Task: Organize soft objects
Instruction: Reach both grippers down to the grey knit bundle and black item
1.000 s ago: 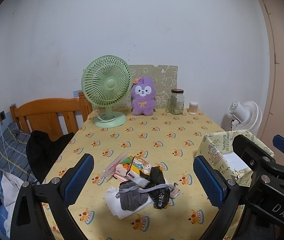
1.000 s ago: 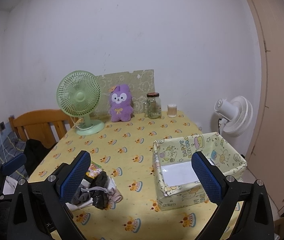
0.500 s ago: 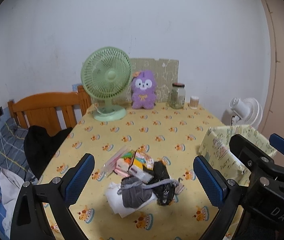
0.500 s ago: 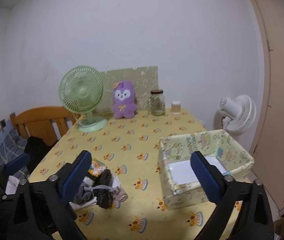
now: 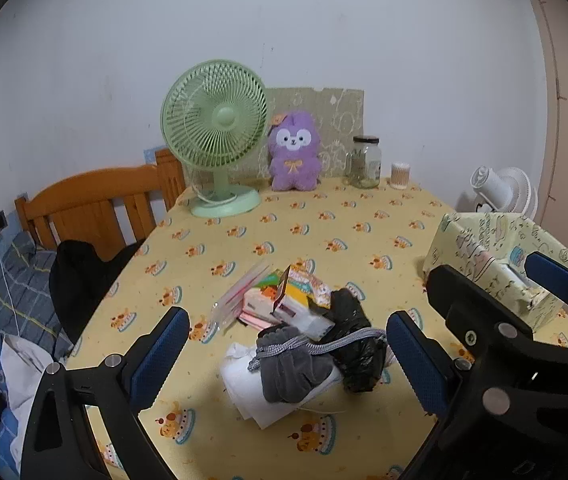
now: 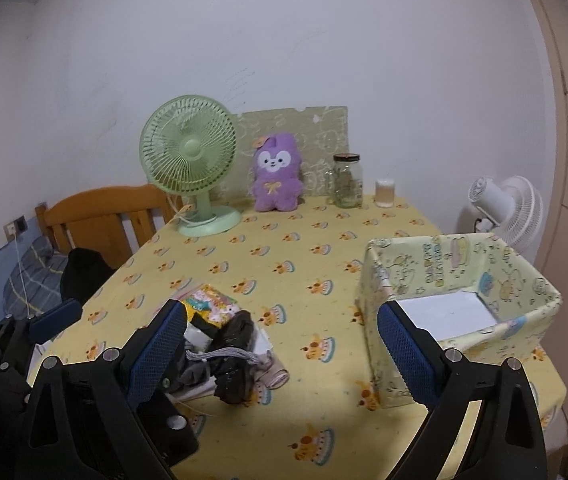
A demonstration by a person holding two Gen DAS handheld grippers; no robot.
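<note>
A heap of soft things lies near the table's front edge: a grey drawstring pouch [image 5: 289, 364], a crumpled black bag [image 5: 353, 338], white cloth [image 5: 244, 384] and colourful packets [image 5: 295, 292]. The heap also shows in the right wrist view [image 6: 228, 344]. A yellow-green patterned fabric box [image 6: 459, 276] with a white sheet inside stands to the right. My left gripper [image 5: 287, 360] is open and empty, hovering over the heap. My right gripper [image 6: 280, 356] is open and empty, between the heap and the box.
At the table's back stand a green desk fan [image 5: 216, 148], a purple plush toy [image 5: 293, 152], a glass jar [image 5: 363, 162] and a small cup [image 5: 399, 170]. A wooden chair [image 5: 96, 208] with black clothing is at the left. A white fan [image 6: 503, 208] stands off the right edge.
Both grippers have moved forward and lower towards the table. The heap now sits closer between the left fingers. Nothing on the table has moved.
</note>
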